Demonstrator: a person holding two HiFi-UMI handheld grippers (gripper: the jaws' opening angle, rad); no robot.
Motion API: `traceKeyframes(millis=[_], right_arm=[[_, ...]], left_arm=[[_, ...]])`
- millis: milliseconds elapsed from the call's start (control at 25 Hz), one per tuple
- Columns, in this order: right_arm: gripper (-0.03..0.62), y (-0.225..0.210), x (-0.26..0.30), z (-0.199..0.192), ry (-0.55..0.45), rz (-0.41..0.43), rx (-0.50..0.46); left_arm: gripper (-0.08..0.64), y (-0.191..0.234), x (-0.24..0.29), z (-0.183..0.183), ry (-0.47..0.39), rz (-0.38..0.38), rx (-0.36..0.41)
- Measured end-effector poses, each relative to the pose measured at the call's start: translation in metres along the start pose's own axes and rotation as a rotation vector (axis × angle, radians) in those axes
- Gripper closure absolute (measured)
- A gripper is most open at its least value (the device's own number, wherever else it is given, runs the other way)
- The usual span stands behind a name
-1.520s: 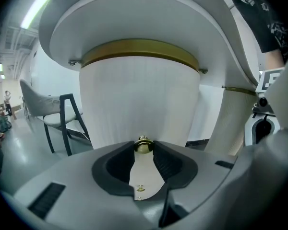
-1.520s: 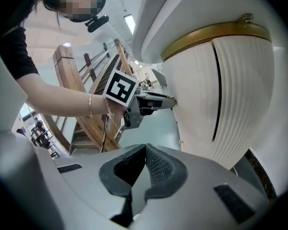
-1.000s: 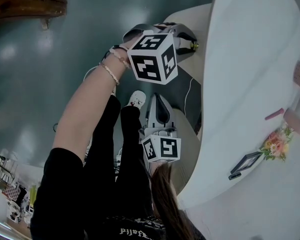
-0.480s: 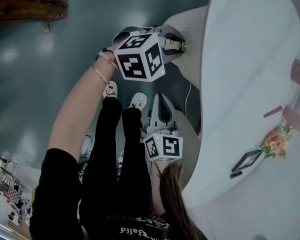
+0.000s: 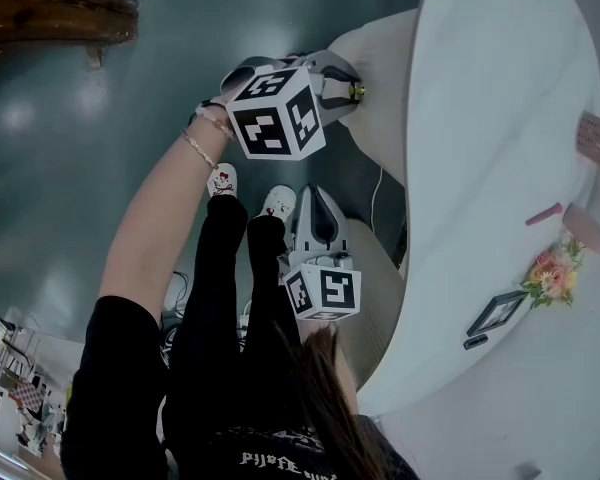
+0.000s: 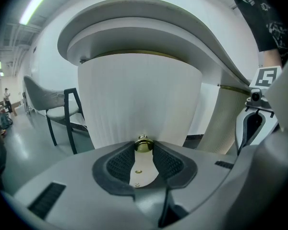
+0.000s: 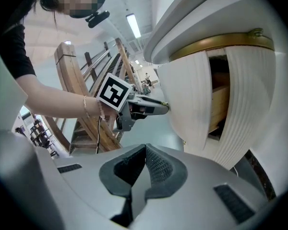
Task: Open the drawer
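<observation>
Clamping the left gripper on the knob of the partly open drawer, more pulling likely due, holding the right gripper closed, empty.

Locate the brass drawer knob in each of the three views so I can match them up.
Head view: brass knob at top centre, at the tip of the left gripper.
Left gripper view: lower centre, gripped between that gripper's jaws.
Right gripper view: a small glint left of centre, at the left gripper's tip.
Shared landmark: the ribbed white drawer front.
</observation>
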State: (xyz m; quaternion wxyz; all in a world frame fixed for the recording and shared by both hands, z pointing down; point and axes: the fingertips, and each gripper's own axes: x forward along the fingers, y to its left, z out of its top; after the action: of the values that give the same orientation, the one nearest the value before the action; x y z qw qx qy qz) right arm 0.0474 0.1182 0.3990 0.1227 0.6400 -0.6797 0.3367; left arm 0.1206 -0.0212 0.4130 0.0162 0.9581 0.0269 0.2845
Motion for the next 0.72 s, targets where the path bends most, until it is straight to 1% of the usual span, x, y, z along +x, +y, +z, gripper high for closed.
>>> traceKeyframes(millis=[160,320,560,720], right_arm=[[0.566,0.001,-0.003,0.005,0.0,-0.013,-0.012],[0.566,0.003,-0.012,0.01,-0.008,-0.021,-0.014],[0.566,0.006,-0.02,0.011,-0.007,-0.017,-0.031],[0.566,0.007,-0.021,0.011,-0.004,-0.022,-0.037]], left_arm=[[0.43,0.0,-0.01,-0.006,0.037,0.024,0.019],[0.43,-0.004,-0.017,-0.01,0.071,0.039,0.006],[0.43,-0.006,-0.026,-0.016,0.096,0.06,0.002],[0.43,-0.006,-0.031,-0.019,0.091,0.067,-0.007]])
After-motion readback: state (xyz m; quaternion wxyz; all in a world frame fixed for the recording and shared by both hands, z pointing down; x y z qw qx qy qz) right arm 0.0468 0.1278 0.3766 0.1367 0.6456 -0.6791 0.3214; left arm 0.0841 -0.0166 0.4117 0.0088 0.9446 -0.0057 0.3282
